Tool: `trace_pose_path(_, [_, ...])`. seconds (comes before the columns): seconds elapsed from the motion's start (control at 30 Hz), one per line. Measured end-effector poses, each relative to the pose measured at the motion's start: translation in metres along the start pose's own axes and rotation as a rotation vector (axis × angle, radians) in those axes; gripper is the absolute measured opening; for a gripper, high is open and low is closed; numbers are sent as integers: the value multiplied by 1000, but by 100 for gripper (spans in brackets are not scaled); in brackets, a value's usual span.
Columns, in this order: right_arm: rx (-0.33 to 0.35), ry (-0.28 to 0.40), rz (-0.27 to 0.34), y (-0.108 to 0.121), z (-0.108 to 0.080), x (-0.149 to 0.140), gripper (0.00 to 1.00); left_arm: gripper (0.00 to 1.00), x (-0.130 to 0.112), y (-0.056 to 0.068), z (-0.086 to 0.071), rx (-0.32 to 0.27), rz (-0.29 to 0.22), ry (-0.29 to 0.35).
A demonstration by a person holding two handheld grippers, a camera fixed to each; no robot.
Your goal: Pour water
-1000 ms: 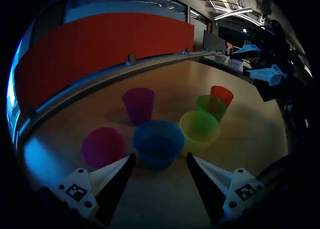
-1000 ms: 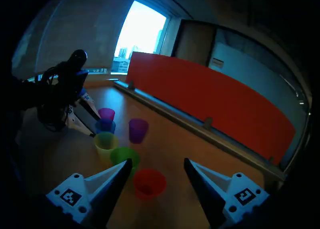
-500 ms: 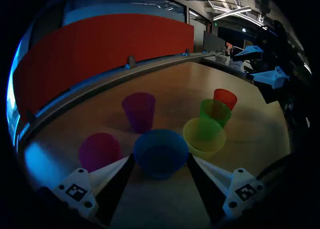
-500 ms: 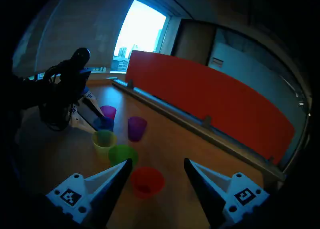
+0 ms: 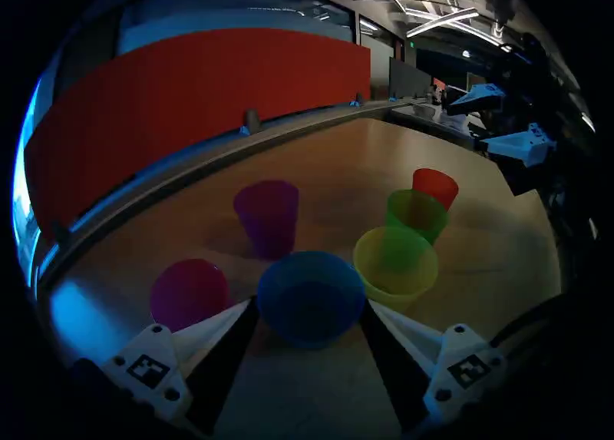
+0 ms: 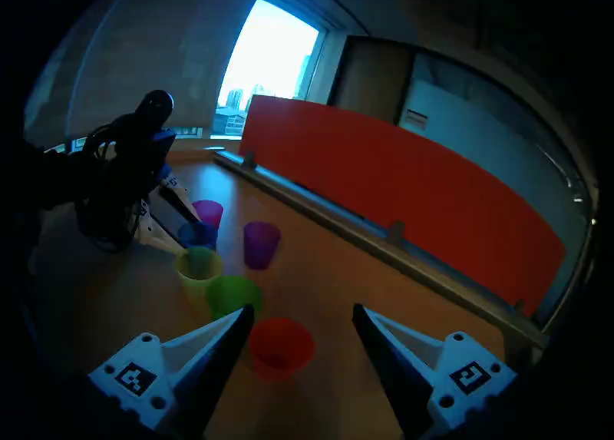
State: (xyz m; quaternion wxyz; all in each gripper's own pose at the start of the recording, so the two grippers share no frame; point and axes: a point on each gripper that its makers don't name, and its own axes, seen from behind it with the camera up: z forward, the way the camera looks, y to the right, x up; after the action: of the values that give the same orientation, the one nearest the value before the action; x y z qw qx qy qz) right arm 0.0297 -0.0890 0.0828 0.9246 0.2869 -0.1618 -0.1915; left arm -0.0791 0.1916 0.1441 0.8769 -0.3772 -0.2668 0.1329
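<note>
L tongs [image 5: 308, 302] stand apart w/ the blue cup [image 5: 311, 321] upright between the two fingertips. Its body fills nearly the whole gap, but I can't tell whether either finger touches it. R tongs [image 6: 302, 309] are also apart, gripping nothing, w/ the red cup [image 6: 282, 346] on the table just ahead of & between the tips. Blue cup is translucent plastic, tapered, wide mouth up, standing on the wooden table [image 5: 345, 152]; too dim to tell if there's water in it. Six cups total, all upright, in a loose cluster. In left gripper view the magenta cup [image 5: 188, 292] sits just beside the finger at picture left, & the purple cup [image 5: 267, 216] stands behind the blue one, apart from it. Yellow cup [image 5: 395, 265] is close on the blue cup's other side, near touching, just past the other finger. Green cup [image 5: 417, 213] & the red one run farther back in a row, close-packed. Room to move: bare tabletop to the right of that row & beyond the purple cup. Table's far edge carries a raised rail [image 5: 230, 142] w/ a red partition [image 5: 192, 83] behind it. In right gripper view the L tongs show at the row's far end, w/ a dark shape [image 6: 115, 186] behind them, too dim to make out, & a bright window [image 6: 269, 64] beyond.
</note>
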Motion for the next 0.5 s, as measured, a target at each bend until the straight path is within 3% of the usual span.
trace_pose_path(0.5, [-4,6,3,0,-1,0,100,86,1,3,-4,6,5,18])
